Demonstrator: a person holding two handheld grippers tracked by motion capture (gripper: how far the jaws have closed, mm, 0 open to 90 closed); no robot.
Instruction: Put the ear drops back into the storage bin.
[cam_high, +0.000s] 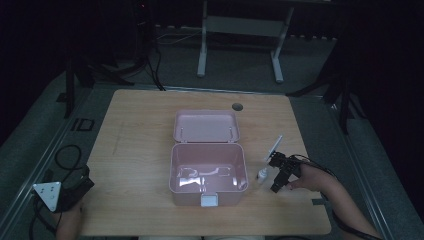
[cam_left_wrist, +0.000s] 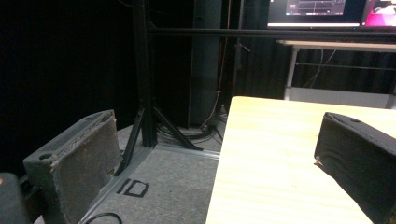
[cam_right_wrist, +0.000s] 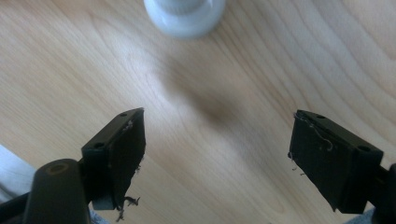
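Small white plastic bottle (cam_high: 262, 175) looks light, rigid, tippable; right tongs (cam_high: 276, 176), apart and empty, should pinch its body; left tongs (cam_left_wrist: 219, 172) apart.

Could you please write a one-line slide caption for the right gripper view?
Right gripper, jaws open and empty, pointing down at the wooden table just short of a small white bottle.
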